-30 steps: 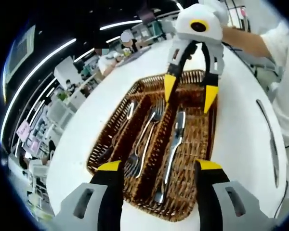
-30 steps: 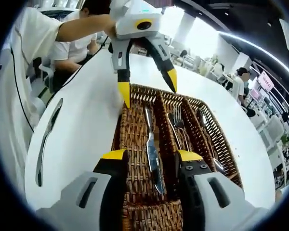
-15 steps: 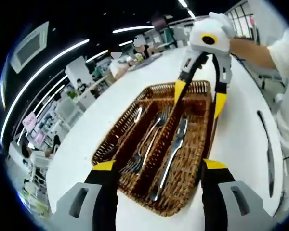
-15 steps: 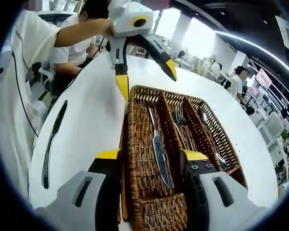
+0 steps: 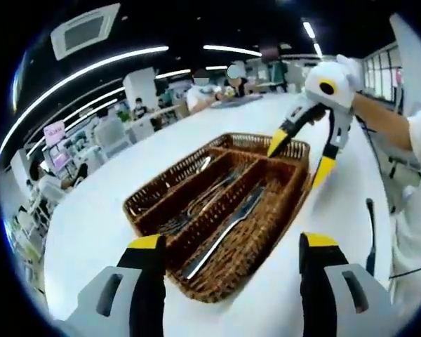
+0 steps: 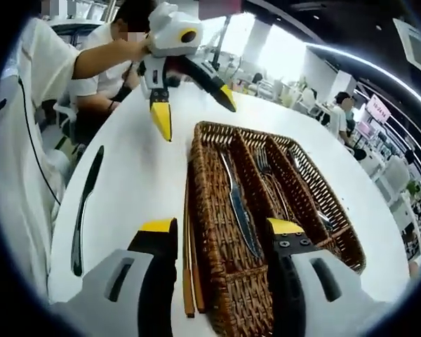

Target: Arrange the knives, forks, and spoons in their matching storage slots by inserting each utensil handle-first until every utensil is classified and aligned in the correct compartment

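Three long slots in a brown wicker tray (image 6: 217, 210): knife (image 6: 240, 207), forks (image 6: 266, 172), spoon (image 5: 200, 166). Left gripper (image 5: 228, 246) and right gripper (image 6: 221, 232) both spread wide, holding nothing.

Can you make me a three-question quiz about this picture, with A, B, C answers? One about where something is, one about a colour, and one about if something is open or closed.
1. Where is the black knife?
A. in the basket
B. on the white table beside the basket
C. in a gripper

2. What colour are the gripper tips?
A. yellow
B. red
C. blue

3. The right gripper is:
A. open
B. shut on a fork
C. shut on a spoon

Answers:
1 B, it lies on the table, left of the wicker basket.
2 A, yellow tips show on the left gripper too.
3 A, its jaws stand apart, holding nothing.
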